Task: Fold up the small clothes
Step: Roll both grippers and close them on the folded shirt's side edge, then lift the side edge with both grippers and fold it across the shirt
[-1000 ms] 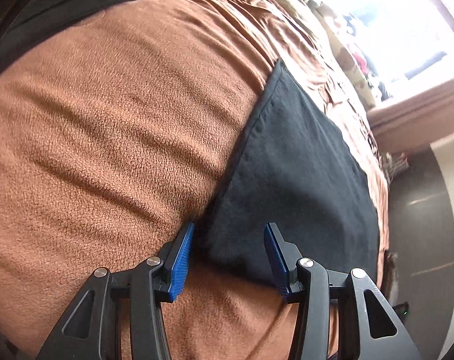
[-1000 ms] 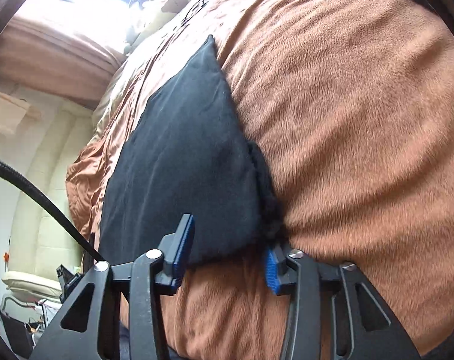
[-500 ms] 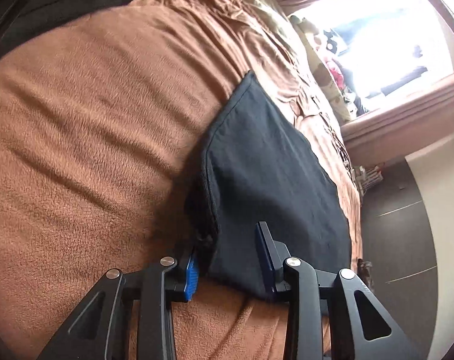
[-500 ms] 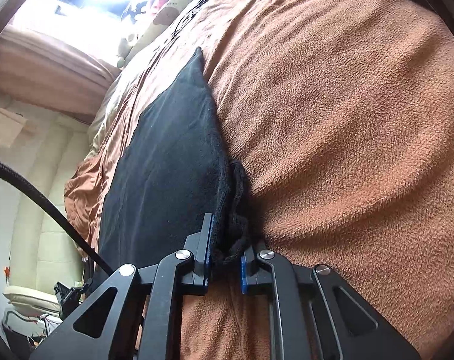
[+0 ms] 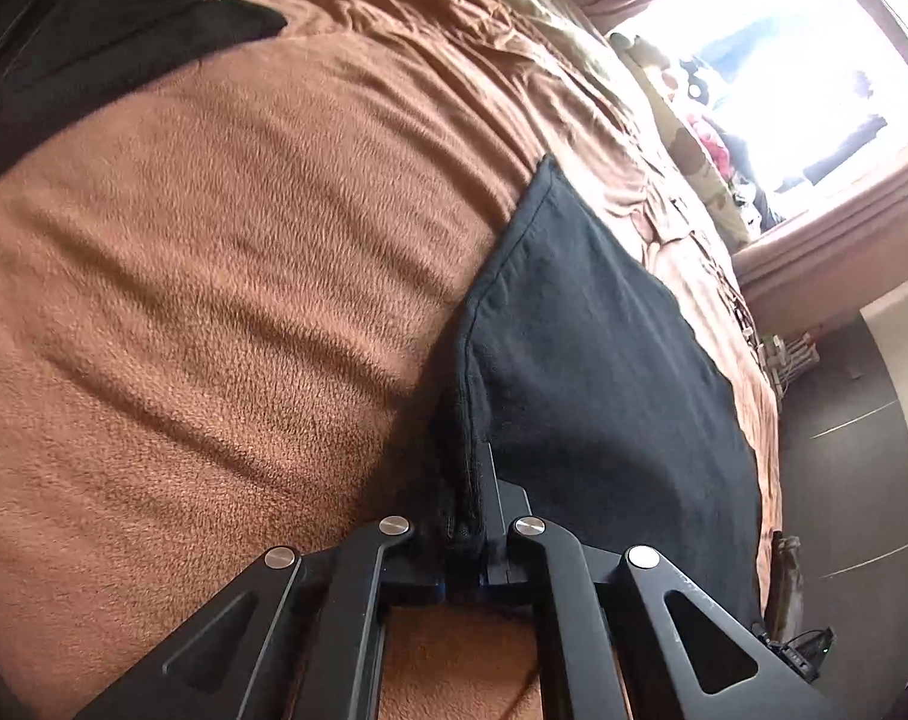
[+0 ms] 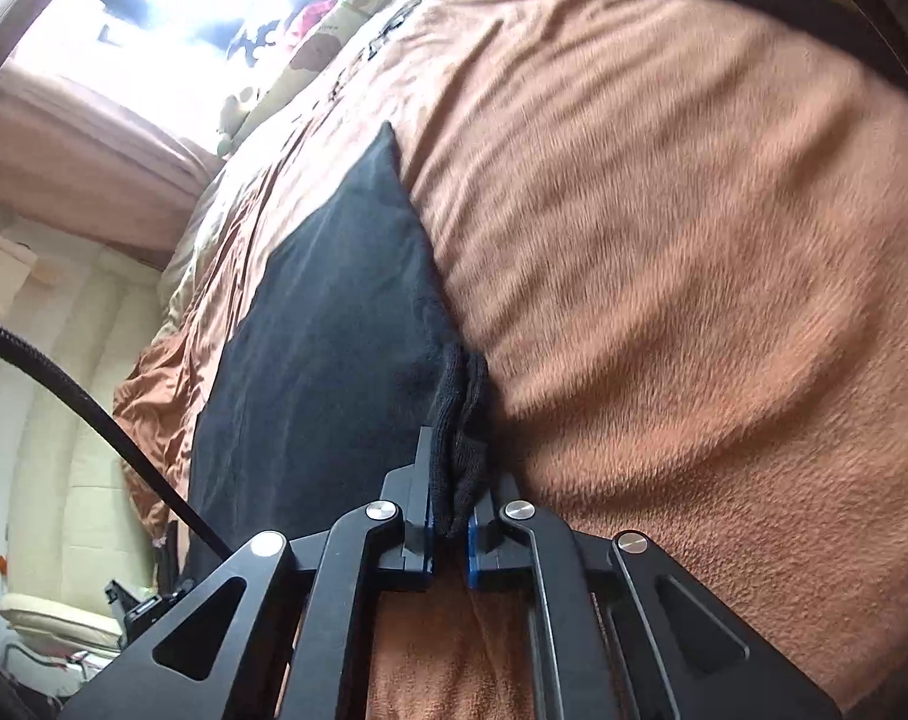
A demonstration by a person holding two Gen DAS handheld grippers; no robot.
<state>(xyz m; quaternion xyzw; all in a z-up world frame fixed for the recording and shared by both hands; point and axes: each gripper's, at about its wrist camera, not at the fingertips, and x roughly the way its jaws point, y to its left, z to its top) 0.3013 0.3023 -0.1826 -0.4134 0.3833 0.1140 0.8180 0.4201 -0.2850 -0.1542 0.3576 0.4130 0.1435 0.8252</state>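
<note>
- The left gripper [image 5: 463, 516] is clamped on the near left corner of the black cloth [image 5: 598, 396]; the bunched hem is pinched between its two black fingers, with only a sliver of blue pad showing at 6 o'clock of the pinch.
- The right gripper [image 6: 451, 507] is likewise closed tight on the opposite near corner of the cloth [image 6: 328, 360], a thick roll of fabric standing up between its fingers.
- In the left wrist view the cloth runs from the grip toward 1 o'clock, lying flat on the brown blanket [image 5: 226, 276]; its left hem is a clean raised seam ending in a sharp far corner.
- In the right wrist view the cloth reaches toward 11 o'clock, its right edge pressed against a swell of blanket [image 6: 694, 276].
- Bare blanket spreads wide at 9 to 11 o'clock of the left gripper and at 1 to 3 o'clock of the right one.
- Another dark garment [image 5: 106, 54] lies well apart at 10 o'clock in the left view.
- A black cable [image 6: 82, 402] crosses at 9 o'clock in the right view.
- A bright window [image 5: 790, 60] sits beyond the far end of the bed.
</note>
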